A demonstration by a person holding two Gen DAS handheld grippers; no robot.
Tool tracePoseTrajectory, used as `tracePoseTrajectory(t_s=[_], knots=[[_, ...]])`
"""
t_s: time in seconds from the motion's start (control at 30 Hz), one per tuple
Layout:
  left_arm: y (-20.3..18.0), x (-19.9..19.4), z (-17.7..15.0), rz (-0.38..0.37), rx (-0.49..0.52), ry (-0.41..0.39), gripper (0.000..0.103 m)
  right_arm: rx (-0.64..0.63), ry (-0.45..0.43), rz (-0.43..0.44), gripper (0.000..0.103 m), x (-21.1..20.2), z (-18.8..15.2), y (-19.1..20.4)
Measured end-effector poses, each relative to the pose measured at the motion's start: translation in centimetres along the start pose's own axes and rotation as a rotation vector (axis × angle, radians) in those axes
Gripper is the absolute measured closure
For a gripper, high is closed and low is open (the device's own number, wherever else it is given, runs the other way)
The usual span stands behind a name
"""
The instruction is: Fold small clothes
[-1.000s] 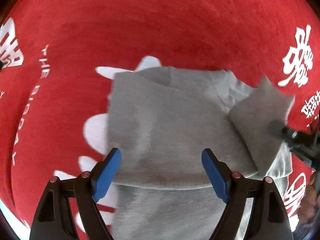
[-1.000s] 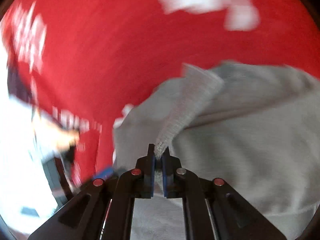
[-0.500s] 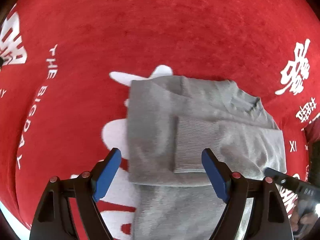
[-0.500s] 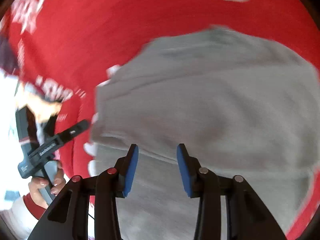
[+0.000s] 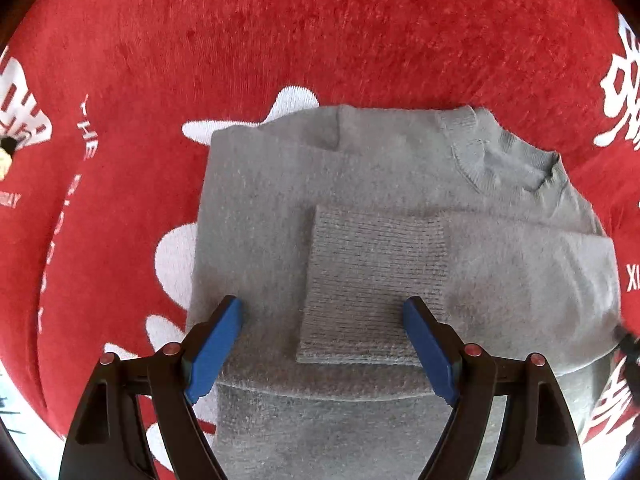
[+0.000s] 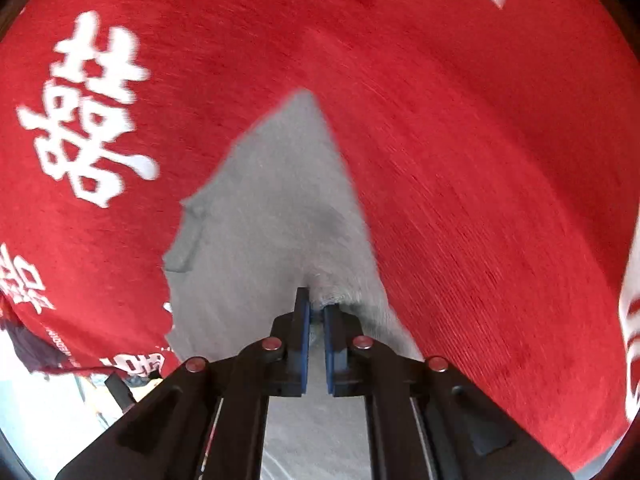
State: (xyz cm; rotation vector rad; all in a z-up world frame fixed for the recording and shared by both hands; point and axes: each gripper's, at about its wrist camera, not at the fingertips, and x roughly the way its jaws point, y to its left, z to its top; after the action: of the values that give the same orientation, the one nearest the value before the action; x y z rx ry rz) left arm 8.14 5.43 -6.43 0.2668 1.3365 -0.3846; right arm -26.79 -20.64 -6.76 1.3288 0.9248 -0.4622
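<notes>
A small grey knit sweater lies flat on a red cloth. One sleeve is folded across its body, the ribbed cuff lying on top in the middle. My left gripper is open and empty, its blue pads hovering either side of the cuff. In the right wrist view the sweater appears as a grey wedge. My right gripper is shut on a pinch of the sweater's edge near its right side.
The red cloth has white printed characters and letters and covers the whole work surface. Its edge, with a bright floor beyond, shows at the lower left of the right wrist view.
My right gripper laid the sleeve across the sweater's body, opened, moved to the sweater's right edge and shut on it. My left gripper stayed open and drew back slightly.
</notes>
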Motion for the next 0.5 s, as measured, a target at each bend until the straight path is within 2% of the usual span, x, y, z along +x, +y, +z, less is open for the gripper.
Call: tracePoseTrajectory(t_s=[0.13, 0.2, 0.27, 0.4, 0.43, 0.47, 0.5], knots=[[-0.5, 0.3, -0.6, 0.02, 0.053, -0.015, 0.019, -0.144, 0.011, -0.11, 0.096, -0.4, 0.6, 0.8], [-0.7, 0.3, -0.8, 0.024, 0.082, -0.021, 0.019, -0.162, 0.046, -0.143, 0.096, 0.0, 0.6, -0.2], [-0.7, -0.1, -0.8, 0.03, 0.087, 0.0, 0.019, -0.158, 0.066, -0.157, 0.09, -0.4, 0.4, -1.0], [-0.7, -1.7, -1.5, 0.051, 0.099, 0.03, 0.019, -0.19, 0.078, -0.201, 0.085, -1.8, -0.7, -0.2], [-0.7, -2.0, -1.8, 0.049, 0.102, 0.043, 0.019, -0.209, 0.09, -0.209, 0.081, -2.1, -1.1, 0.1], [-0.7, -2.4, -2.2, 0.043, 0.104, 0.055, 0.019, -0.226, 0.105, -0.217, 0.07, -2.2, -1.6, 0.4], [-0.8, -2.9, -2.8, 0.036, 0.107, 0.066, 0.019, -0.244, 0.119, -0.229, 0.063, -2.3, -2.2, 0.7]])
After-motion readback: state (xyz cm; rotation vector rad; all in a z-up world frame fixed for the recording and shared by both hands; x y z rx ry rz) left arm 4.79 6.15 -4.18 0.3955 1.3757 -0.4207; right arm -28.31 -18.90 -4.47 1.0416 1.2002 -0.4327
